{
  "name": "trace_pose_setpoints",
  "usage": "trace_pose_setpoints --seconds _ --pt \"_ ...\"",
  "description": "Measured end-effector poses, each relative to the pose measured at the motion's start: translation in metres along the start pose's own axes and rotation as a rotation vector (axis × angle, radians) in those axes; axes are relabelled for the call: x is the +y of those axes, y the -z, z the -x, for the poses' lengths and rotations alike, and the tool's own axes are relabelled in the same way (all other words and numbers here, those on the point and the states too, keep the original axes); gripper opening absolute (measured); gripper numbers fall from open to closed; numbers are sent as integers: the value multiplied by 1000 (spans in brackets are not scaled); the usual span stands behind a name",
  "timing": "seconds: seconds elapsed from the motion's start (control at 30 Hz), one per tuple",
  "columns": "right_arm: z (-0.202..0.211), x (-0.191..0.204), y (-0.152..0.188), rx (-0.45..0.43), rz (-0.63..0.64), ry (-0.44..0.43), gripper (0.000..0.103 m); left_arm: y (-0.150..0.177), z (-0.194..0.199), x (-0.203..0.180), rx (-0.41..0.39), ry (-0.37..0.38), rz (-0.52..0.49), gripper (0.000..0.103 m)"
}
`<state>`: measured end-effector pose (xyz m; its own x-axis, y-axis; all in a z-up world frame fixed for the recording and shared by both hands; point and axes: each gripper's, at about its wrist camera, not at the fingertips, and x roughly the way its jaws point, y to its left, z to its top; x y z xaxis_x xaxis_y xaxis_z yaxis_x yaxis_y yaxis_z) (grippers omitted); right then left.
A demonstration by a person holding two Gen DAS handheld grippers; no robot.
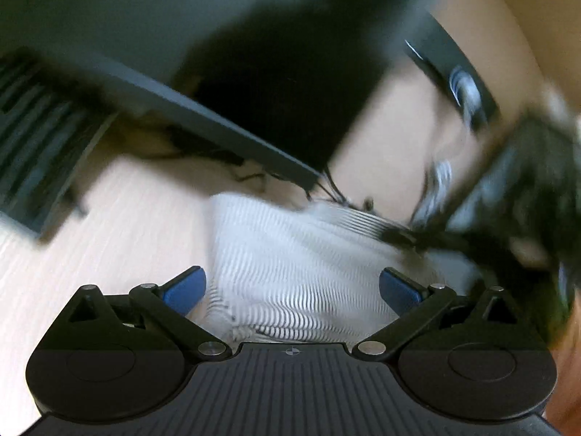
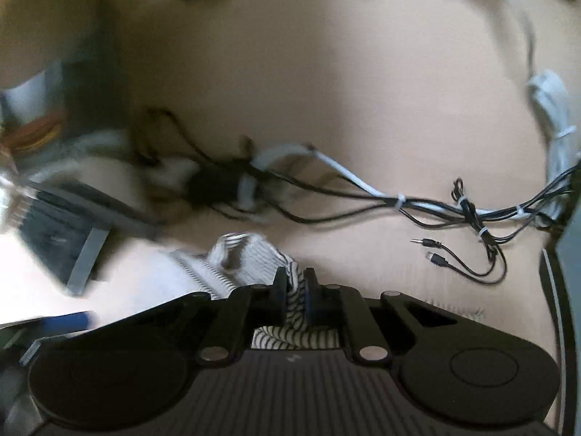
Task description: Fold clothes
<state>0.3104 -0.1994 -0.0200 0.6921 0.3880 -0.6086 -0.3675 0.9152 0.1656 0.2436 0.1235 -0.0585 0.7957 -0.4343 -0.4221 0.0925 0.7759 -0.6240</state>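
1. Two grippers work on one striped garment (image 1: pixel 290 261), a white cloth with thin dark stripes that lies on a pale wooden table (image 1: pixel 120 225). The garment is between the two tools, and this is sensible, because a fold needs one side to be lifted while the other side is guided.

2. In the right wrist view, the right gripper (image 2: pixel 295 287) has its jaws pressed together on a bunched edge of the garment. A strip of striped fabric passes between the two blue pads and comes out below them. I judge that an edge was chosen because it can pull the rest of the cloth over.

3. The left gripper (image 1: pixel 292 289) has its jaws wide apart, and the blue pads (image 1: pixel 185 289) stand at each side of the cloth without touching it. It holds nothing. Probably it waits above the flat part in order to take a second corner, or to press the fold line.

4. Behind the garment there is a bundle of cables (image 2: pixel 454 210) with loose plugs, near the far edge of the cloth. A lifted edge could catch on them, so a low and short swing seems safer.

5. A dark monitor (image 1: pixel 283 83) stands further back, well apart from the cloth. Both views are blurred, so the small details stay uncertain.
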Motion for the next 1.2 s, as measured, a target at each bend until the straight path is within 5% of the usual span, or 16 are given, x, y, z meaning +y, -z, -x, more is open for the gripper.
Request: trace_pose_setpoints --seconds 0.13,0.37,0.63,0.7,0.87,1.03,1.2 --pt "43 16 40 48 -36 -45 7 -22 25 4 -17 -29 9 103" --pt "33 39 114 156 8 20 7 -42 58 -44 -4 28 -101 103" --pt "36 37 123 89 63 12 7 -36 23 -95 71 58 -313 100" --pt "37 37 123 88 76 12 7 -32 15 -103 112 61 -359 84" --pt "49 24 130 62 100 -25 7 -21 -5 -112 169 85 -422 80" --pt "48 13 130 48 88 -61 8 12 -24 -105 251 70 -533 63" --pt "70 21 114 74 157 -41 23 23 -20 -79 315 38 -429 59"
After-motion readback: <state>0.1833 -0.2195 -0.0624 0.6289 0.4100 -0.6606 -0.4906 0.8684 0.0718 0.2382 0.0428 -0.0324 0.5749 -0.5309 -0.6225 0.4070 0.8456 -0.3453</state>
